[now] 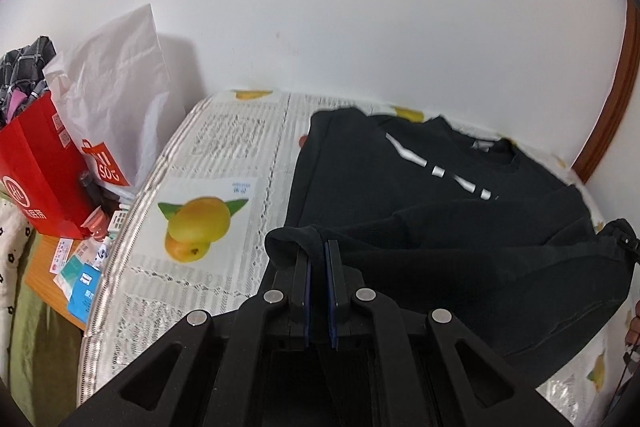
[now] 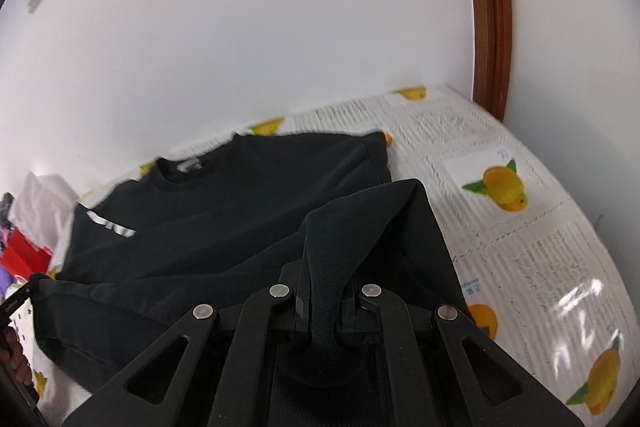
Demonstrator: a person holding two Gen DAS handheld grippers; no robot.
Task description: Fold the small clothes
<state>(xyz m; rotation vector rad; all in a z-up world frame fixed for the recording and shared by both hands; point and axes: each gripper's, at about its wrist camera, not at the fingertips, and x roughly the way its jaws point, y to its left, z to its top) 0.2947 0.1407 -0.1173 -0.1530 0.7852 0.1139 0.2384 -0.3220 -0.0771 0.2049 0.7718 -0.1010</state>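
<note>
Item: black sweatshirt (image 1: 420, 187), collar toward the desk's (image 1: 224, 147) wall edge; near hem lifted off the desk. Left gripper (image 1: 319, 255): jaws clamped on hem's left corner; right gripper (image 2: 325, 291): jaws clamped on right corner; body lay ahead of both.

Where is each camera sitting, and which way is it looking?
Left wrist: rides the left gripper, looking down its fingers at the black sweatshirt it pinches; the red paper bag shows left.
Right wrist: rides the right gripper, also clamped on the sweatshirt; a hand shows at the left edge.
Shared: sweatshirt, lemon-print tablecloth, white wall.
</note>
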